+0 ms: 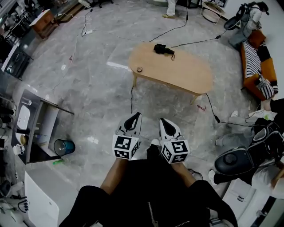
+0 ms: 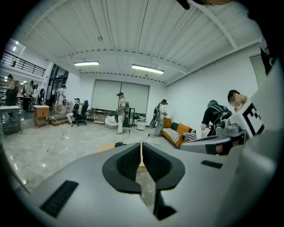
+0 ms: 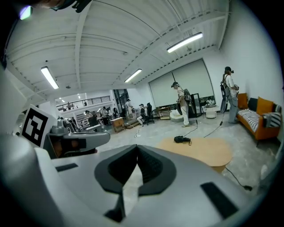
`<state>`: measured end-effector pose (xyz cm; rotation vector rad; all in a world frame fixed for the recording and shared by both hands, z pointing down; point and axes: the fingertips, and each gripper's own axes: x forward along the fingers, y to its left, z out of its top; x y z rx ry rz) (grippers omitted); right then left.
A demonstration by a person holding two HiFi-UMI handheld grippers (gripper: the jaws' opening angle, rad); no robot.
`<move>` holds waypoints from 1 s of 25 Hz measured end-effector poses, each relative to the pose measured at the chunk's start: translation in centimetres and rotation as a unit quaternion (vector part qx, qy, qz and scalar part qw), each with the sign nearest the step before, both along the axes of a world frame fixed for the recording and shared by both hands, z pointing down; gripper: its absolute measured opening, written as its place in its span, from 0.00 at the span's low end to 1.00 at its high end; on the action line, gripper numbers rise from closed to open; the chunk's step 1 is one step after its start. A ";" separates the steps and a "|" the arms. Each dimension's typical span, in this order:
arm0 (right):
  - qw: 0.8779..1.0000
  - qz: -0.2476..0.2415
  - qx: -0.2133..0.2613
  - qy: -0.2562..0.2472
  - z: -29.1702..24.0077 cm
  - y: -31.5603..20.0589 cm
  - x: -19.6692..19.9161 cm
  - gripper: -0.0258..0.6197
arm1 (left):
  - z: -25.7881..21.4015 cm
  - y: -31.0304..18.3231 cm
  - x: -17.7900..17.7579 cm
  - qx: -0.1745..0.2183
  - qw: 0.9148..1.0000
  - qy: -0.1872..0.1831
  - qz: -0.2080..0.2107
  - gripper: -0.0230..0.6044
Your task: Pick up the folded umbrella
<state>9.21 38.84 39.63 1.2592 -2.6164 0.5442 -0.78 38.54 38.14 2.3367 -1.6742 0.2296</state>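
Closest in, at 6 o'clock in the head view, there was the person's dark jacket (image 1: 146, 199), and just ahead of it the two claws rode side by side over the grey marble floor (image 1: 88, 88). The left gripper (image 1: 137, 115) had its jaws pressed together with nothing between them; its own view showed the black pads (image 2: 128, 163) meeting along one thin seam. The right gripper (image 1: 161, 119) was the same story, clamped fully closed and empty, pads (image 3: 151, 167) touching. Now the prize: the folded umbrella (image 1: 163, 48), small and black, lay on the oval wooden table (image 1: 182, 73), up near the tabletop's 11 o'clock edge, well apart from both claws and roughly at 12 o'clock from them. A small dark round object (image 1: 139, 69) sat at the table's 9 o'clock end. Black cables (image 1: 191, 43) ran off across the floor from the table's far side toward 1 o'clock. Out at 3 o'clock from the table stood an orange sofa (image 1: 266, 62) with striped cushions. At 9 o'clock from the claws sat a blue bin (image 1: 65, 146) beside a dark shelf unit (image 1: 42, 133). Right at 12 o'clock, someone's legs (image 1: 171, 8) showed at the top edge.
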 end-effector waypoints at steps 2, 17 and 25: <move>1.000 -0.001 -0.003 -0.001 0.2 -1.0 0.4 0.06 | 0.2 -1.1 0.3 -0.004 1.000 -0.001 -0.003 0.08; 1.000 -0.015 -0.003 -0.004 1.3 -8.7 3.3 0.06 | 1.3 -7.8 2.7 -0.011 1.000 -0.004 -0.021 0.08; 1.000 -0.018 -0.018 -0.002 2.0 -9.6 3.3 0.06 | 1.7 -9.1 2.8 -0.024 0.999 0.000 -0.025 0.08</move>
